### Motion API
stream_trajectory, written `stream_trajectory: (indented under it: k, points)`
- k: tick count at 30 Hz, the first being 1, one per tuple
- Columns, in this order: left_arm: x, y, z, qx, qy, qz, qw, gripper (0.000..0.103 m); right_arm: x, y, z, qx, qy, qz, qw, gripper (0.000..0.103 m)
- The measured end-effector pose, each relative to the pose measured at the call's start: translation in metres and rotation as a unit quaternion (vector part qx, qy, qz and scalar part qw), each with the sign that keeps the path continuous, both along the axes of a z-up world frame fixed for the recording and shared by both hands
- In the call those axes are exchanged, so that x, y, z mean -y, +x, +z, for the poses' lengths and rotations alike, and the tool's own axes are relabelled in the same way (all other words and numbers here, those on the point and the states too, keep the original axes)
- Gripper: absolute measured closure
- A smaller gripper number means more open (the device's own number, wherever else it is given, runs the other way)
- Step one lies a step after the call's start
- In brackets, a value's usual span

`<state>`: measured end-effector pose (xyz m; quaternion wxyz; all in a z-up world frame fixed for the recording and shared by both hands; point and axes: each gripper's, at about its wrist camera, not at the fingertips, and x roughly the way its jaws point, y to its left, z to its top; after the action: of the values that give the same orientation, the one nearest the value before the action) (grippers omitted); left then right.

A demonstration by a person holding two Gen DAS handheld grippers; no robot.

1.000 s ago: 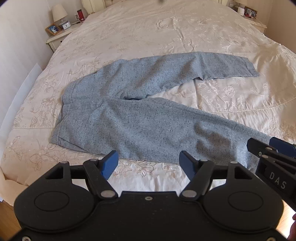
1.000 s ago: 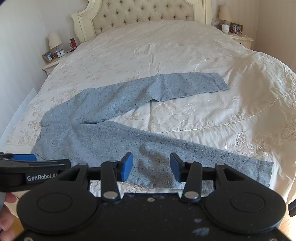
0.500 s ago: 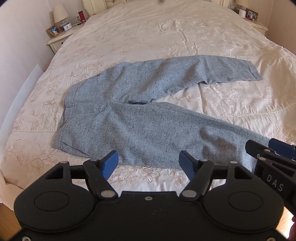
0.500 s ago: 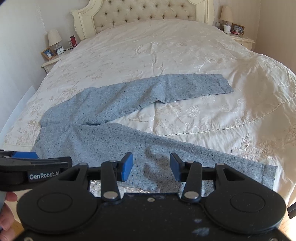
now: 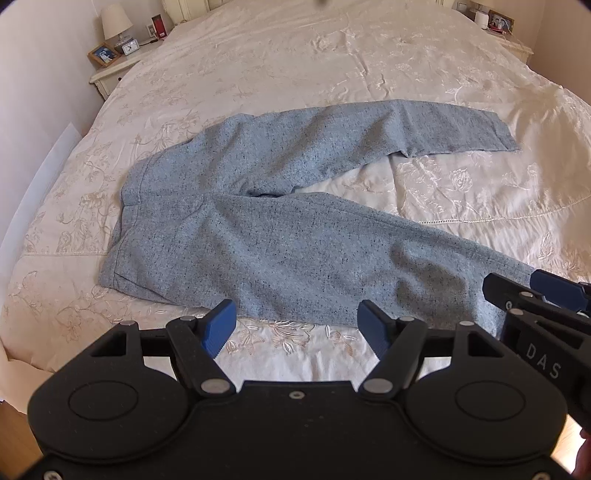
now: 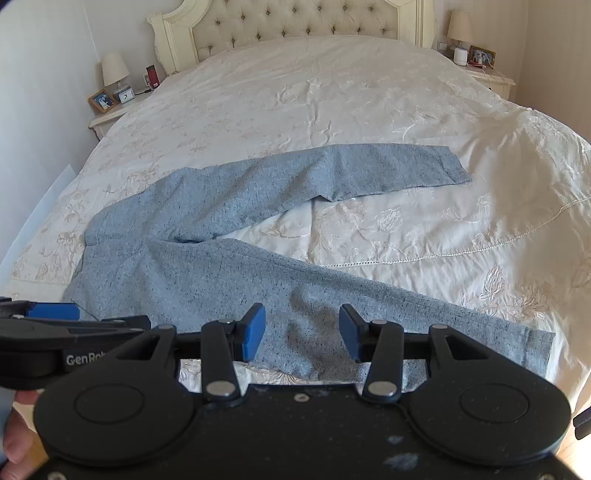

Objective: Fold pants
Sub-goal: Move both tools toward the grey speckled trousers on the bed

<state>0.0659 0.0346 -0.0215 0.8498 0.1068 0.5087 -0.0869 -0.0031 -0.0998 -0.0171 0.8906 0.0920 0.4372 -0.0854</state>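
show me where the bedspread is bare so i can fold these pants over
The embroidered cream bedspread is bare from the speckled grey-blue pants' far leg up to the tufted cream headboard, in the wedge between both legs, and right of the hems. The near edge is crowded: the open left gripper and right gripper hover there.
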Motion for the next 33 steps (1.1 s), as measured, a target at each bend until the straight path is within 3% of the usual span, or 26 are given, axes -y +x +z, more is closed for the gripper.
stream_trajectory:
  k: [33]
  points:
    - [0.0,0.003,-0.013,-0.027,0.0,-0.024,0.9993,0.029,0.0,0.004,-0.012,-0.026,0.007,-0.025,0.999,0.056]
